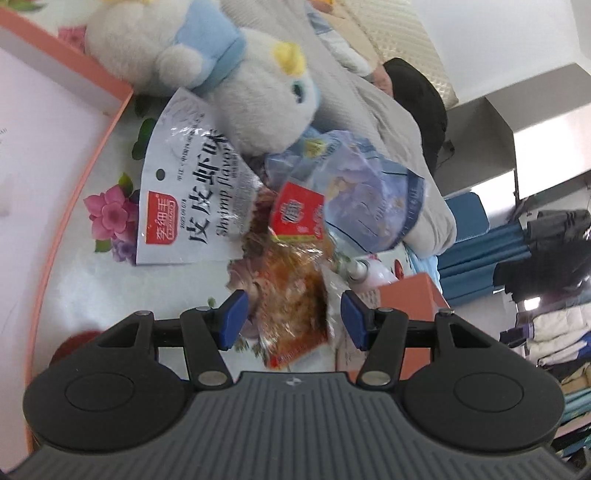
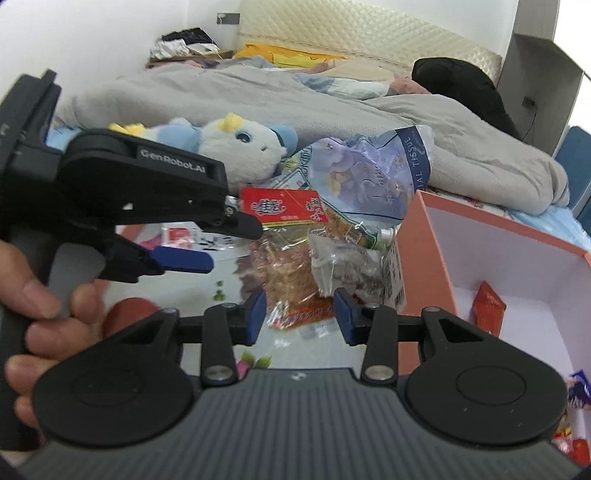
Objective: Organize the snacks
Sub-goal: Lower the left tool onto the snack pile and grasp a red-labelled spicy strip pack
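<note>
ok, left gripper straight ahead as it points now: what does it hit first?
Most likely the orange snack pack. It lies between the open fingers of the left gripper, right on their line. Past it come the red-label pack and the tissue pack. Height above the pack is unclear.

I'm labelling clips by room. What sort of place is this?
Most likely a bedroom: a rumpled grey duvet against a padded headboard, a plush toy, and snack packets spread on a floral sheet.
</note>
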`<state>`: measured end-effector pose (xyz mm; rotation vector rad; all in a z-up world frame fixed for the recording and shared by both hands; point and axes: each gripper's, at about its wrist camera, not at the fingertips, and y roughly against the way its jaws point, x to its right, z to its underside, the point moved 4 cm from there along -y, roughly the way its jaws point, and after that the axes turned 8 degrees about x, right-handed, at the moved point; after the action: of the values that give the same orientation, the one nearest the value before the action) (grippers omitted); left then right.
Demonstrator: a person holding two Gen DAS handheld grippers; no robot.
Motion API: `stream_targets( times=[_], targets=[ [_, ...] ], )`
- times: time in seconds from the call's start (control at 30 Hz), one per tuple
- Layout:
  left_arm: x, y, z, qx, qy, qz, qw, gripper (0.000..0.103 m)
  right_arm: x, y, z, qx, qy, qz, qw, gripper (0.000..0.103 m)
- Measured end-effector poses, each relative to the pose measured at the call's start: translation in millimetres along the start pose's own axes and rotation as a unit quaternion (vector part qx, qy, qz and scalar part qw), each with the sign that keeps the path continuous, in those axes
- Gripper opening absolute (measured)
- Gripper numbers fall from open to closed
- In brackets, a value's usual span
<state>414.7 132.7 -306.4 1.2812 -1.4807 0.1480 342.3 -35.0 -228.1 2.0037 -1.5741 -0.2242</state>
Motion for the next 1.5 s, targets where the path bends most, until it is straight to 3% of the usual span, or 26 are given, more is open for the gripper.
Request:
stream_targets(
  times=[0.27,0.53,0.73,0.93,1.17,1.33,1.5],
  targets=[
    [-19,-37,-8,-0.016,0.021,0.012,0.9996,0.062,-2,-43,8,-0.006,0.039,0.053,0.998,0.043],
    [-12,-63,-10,-0.02,0.014,0.056,0.9981,0.06,3,-65,15,-0.014,0.057,0.083,0.995,0.043],
    [0,-80,-5,-0.028,-0.031,0.047,0.998,0.059,4,-73,16,-0.009,0.063,0.095,0.993,0.04],
    [13,-90,0,-0.024,-0.066,0.022,0.9973,0.048,1,-79,13,-0.003,0.068,0.1,0.993,0.038],
    [25,-101,3,-0.025,-0.098,-0.018,0.9947,0.02,2,-87,11,0.0,0.074,0.102,0.992,0.033],
    [29,-97,4,-0.023,-0.107,-0.028,0.9936,0.011,4,-87,8,-0.001,0.075,0.107,0.991,0.023],
    [37,-82,5,-0.021,-0.113,-0.033,0.9928,0.005,12,-76,7,-0.004,0.052,0.1,0.994,0.02]
  ],
)
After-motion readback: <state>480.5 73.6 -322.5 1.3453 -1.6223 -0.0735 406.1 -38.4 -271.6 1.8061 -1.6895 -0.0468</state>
